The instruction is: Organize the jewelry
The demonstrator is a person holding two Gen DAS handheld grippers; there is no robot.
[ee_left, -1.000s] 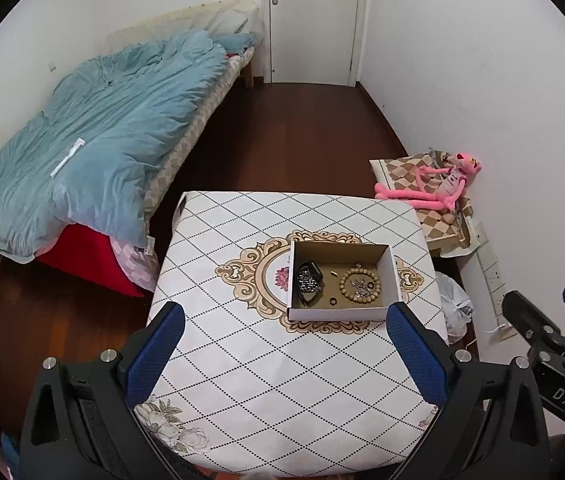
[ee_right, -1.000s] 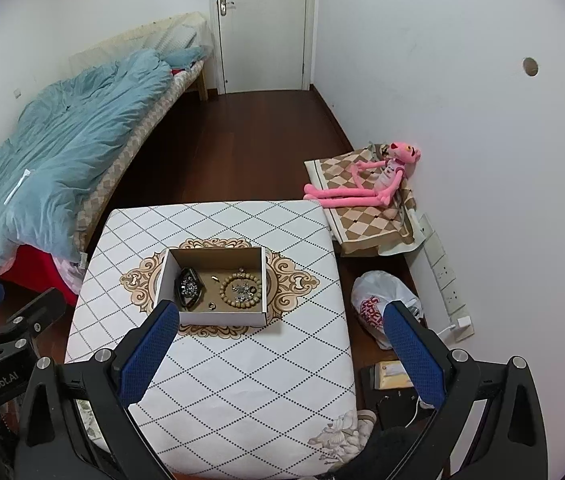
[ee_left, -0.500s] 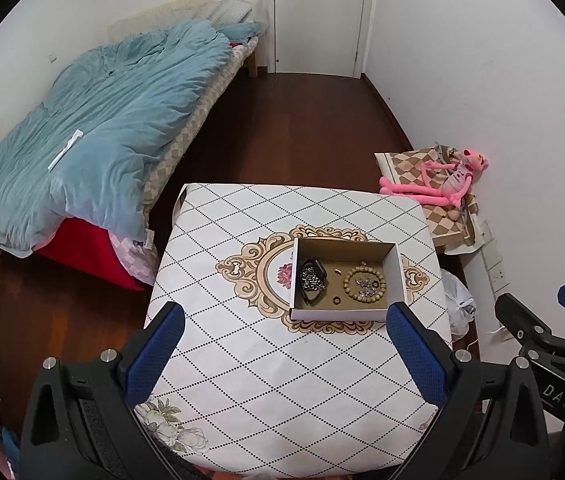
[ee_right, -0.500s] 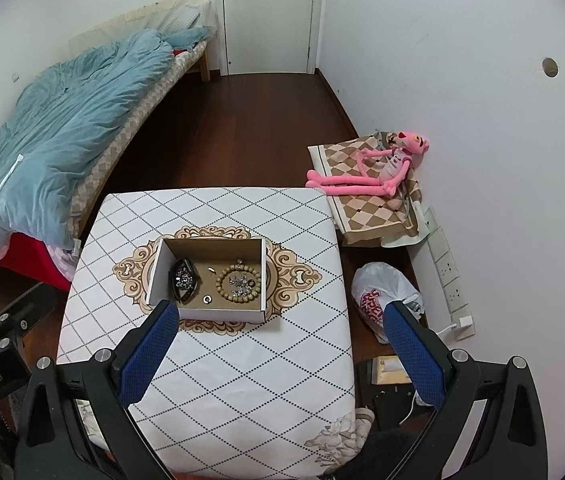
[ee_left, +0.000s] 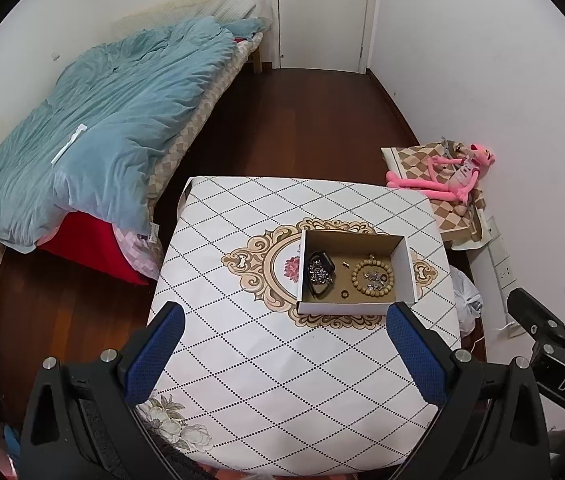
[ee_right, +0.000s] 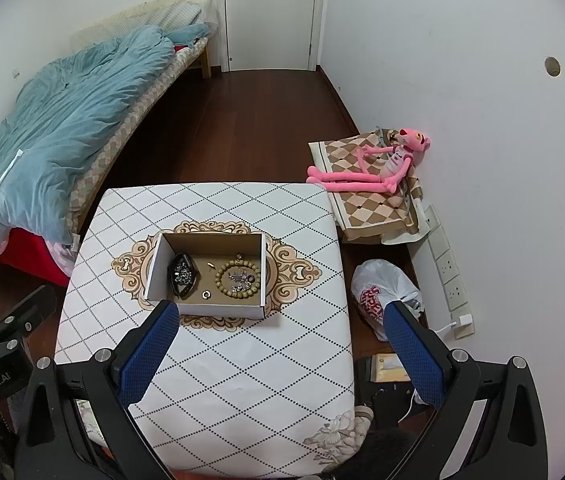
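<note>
Bedroom floor and a bed (ee_left: 114, 128) surround the patterned table (ee_left: 282, 380), where an open box (ee_right: 206, 276) sits centred, gathering the jewelry: a bead bracelet (ee_right: 239, 277), a dark tray of chain (ee_right: 181, 274), a ring (ee_right: 206, 294). Left gripper (ee_left: 282, 354) and right gripper (ee_right: 278, 350) hover above the near edge, jaws spread wide and empty, likely poised to reach in.

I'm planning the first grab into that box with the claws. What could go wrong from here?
1. The small metal ring lies loose on the floor of the shallow open cardboard box; wide claw fingers may push it around rather than grip it.
2. Small silver pieces sit inside the wooden bead bracelet, so lifting the bracelet could drag or scatter them.
3. The box looks light and unsecured on the diamond-patterned tablecloth; a nudge from the open right claw may slide it.
</note>
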